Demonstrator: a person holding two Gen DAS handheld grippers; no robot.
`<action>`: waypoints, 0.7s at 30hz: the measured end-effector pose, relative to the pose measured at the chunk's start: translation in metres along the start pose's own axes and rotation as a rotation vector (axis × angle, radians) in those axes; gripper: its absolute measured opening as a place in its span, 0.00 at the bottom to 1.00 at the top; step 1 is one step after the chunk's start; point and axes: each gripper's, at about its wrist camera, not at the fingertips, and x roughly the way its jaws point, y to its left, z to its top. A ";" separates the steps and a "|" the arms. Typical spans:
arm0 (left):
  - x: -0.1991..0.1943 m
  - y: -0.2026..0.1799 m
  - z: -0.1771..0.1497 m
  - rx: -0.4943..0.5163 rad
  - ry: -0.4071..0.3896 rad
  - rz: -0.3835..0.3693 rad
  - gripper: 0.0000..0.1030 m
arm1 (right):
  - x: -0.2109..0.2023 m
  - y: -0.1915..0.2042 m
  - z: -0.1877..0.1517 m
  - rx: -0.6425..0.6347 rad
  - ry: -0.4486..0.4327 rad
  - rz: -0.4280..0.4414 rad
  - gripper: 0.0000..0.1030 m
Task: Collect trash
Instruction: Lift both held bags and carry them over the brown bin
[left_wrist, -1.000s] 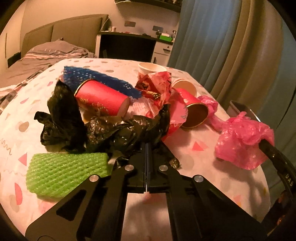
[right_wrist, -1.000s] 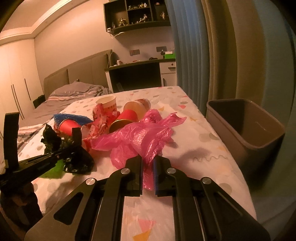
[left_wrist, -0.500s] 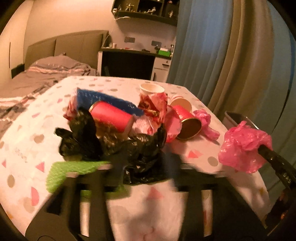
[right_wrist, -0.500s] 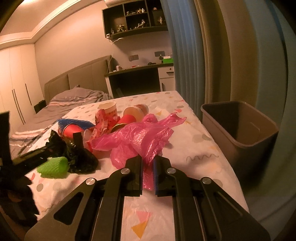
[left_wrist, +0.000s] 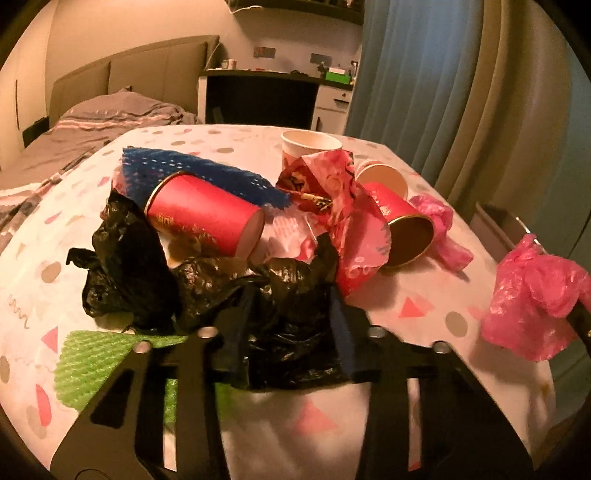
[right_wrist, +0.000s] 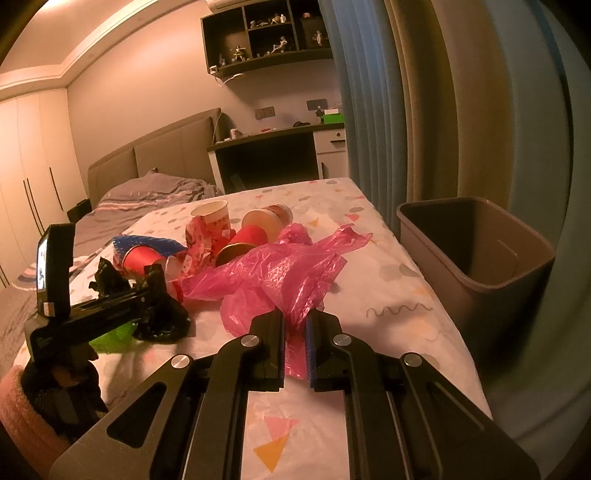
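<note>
the right gripper (right_wrist: 295, 343) pinches the pink bag (right_wrist: 280, 273) beside the bin (right_wrist: 476, 258), while the left gripper (left_wrist: 288, 328), spread around the black bag (left_wrist: 258, 295), may snag neighbouring cups.

Trash pile (right_wrist: 207, 251) on table (right_wrist: 369, 295); bin (right_wrist: 476, 251) right.

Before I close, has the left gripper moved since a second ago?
Yes. Judged against the green foam net, the left gripper has pushed forward, and its jaws, then shut, now straddle the black bag.
</note>
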 end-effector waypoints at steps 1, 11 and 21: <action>-0.001 0.000 0.000 -0.003 -0.003 -0.001 0.29 | 0.000 0.000 0.000 -0.001 0.000 0.000 0.09; -0.089 -0.008 0.032 -0.035 -0.189 -0.204 0.25 | -0.007 -0.004 0.005 -0.011 -0.023 0.012 0.09; -0.105 -0.046 0.055 0.025 -0.247 -0.279 0.25 | -0.017 -0.015 0.017 -0.008 -0.065 -0.015 0.09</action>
